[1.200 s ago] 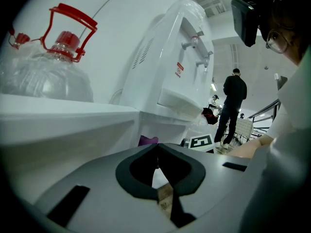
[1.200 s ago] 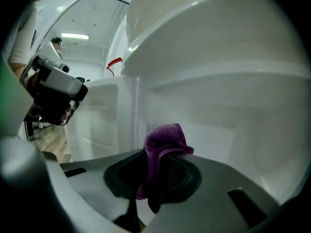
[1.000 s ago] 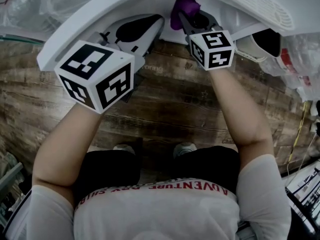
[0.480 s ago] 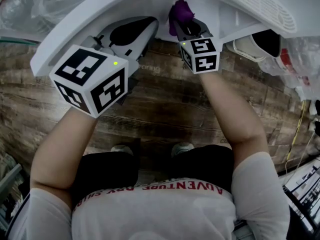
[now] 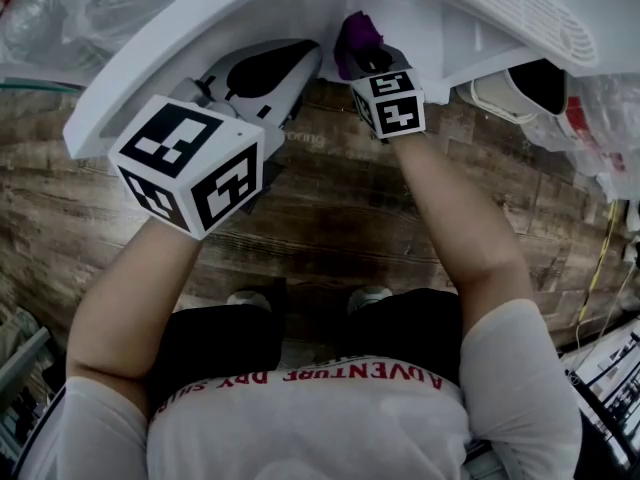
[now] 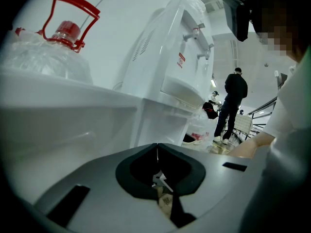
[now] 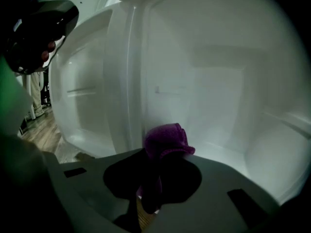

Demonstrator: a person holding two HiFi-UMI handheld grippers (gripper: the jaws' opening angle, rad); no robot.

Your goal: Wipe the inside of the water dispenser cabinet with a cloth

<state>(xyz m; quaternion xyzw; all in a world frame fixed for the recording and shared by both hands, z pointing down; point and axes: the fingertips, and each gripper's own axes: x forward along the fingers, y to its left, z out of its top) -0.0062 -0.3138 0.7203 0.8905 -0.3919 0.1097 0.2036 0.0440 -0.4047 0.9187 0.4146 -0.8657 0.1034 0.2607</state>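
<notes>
While the jaws of the right gripper [image 7: 154, 178] are clamped on the lower part of the purple cloth [image 7: 166, 140], a bunched head of fabric is left standing past the tips. That head is pointed into the open water dispenser cabinet [image 7: 218, 96], just beside the upright white edge [image 7: 130, 81] at the left of the opening; whether fabric and plastic are touching cannot be told. From the head view, the cloth is seen tucked under the cabinet's front lip. The left gripper [image 6: 157, 152] is shown with its jaws brought together on nothing, and it is held close beside the white door panel [image 5: 130, 78], perhaps so that the panel is kept open. The wiping step is judged to be in hand, with much of the interior probably yet to be covered. For the next move, the cloth would need to be pressed onto an inner wall or the cabinet floor [image 7: 228, 149] and swept along it, with the pinch kept firm so that the fabric is not dragged free.
</notes>
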